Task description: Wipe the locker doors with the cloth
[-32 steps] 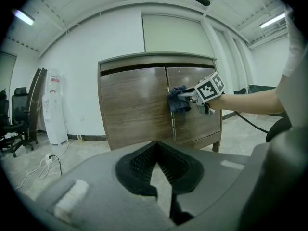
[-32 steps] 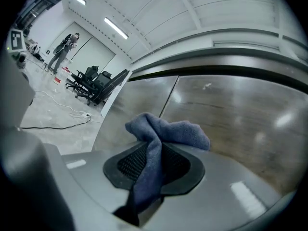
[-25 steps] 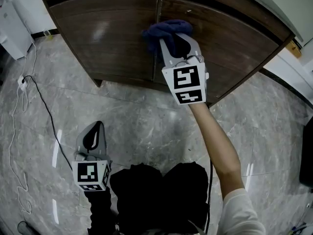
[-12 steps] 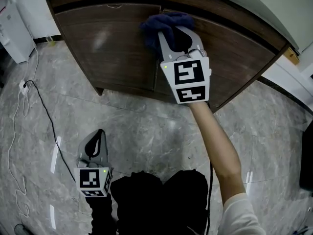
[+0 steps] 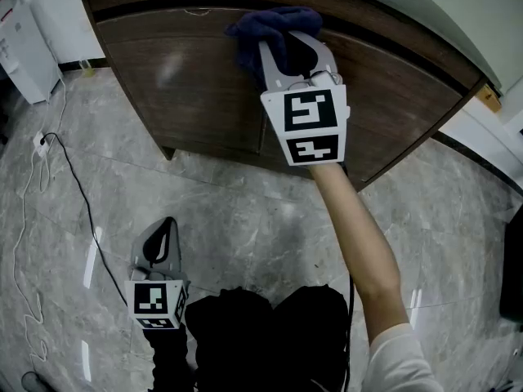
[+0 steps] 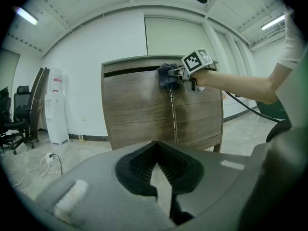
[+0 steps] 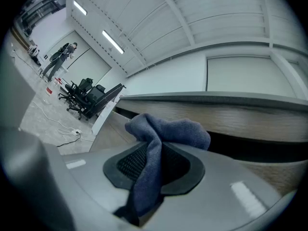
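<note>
Around: your left gripper [image 5: 165,225] is hanging above the floor [image 5: 245,202], jaws together.
Cloth [image 5: 271,28]: your right gripper [image 5: 290,55] is clamping it, bunched ahead of the jaws against the locker doors [image 5: 188,80].

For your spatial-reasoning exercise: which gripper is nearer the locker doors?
Right. The right gripper holds the cloth against the locker doors; the left gripper hangs low, well back from them.

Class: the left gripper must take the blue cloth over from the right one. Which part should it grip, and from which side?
Probably the loose lobe of the cloth bulging left of the right gripper, which is shut on its middle. Approach from the left, along the locker door; that fold stands clear of the fingers. The left gripper is shut, so open it first.
</note>
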A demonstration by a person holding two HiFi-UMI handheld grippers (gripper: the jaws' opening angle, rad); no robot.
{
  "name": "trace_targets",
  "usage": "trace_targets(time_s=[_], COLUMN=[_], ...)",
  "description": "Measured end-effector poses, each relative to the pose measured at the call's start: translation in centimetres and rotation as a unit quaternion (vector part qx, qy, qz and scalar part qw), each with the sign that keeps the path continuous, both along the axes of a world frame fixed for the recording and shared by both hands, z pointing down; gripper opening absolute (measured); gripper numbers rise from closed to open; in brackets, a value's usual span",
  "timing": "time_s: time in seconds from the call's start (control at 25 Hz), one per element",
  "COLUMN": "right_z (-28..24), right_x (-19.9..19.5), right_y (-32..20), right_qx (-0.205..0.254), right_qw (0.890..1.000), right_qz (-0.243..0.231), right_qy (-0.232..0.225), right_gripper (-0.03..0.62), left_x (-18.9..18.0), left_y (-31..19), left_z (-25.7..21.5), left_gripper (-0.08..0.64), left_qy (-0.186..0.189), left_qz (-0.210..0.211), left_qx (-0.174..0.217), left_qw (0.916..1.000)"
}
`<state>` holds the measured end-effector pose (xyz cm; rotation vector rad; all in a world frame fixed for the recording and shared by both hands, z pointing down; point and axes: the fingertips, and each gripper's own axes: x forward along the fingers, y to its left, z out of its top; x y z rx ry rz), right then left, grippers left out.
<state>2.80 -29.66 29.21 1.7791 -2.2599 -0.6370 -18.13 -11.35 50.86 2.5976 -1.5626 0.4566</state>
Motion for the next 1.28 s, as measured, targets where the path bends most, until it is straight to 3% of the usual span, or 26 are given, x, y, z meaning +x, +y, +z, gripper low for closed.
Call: trace_targets(time_s=[0.48, 1.28], right_z=[5.5, 23.0], right_x=[-1.6, -3.9], right_y=[-0.8, -1.9], right_qx=[-0.036, -0.159], right_qw=[0.999, 0.986], right_qz=[-0.007, -0.023], right_qy=[0.009, 0.046], right_gripper=[0.095, 0.095], left_x=[-0.6, -2.3], left_y=[0.1, -0.3], left_z=[0.7, 2.2], left_gripper=[0.002, 0.001], left_qy=[-0.002, -0.005], left_qz=[-0.003, -0.015], left_qx=[-0.006, -0.020], left_qw=[1.0000, 0.9997])
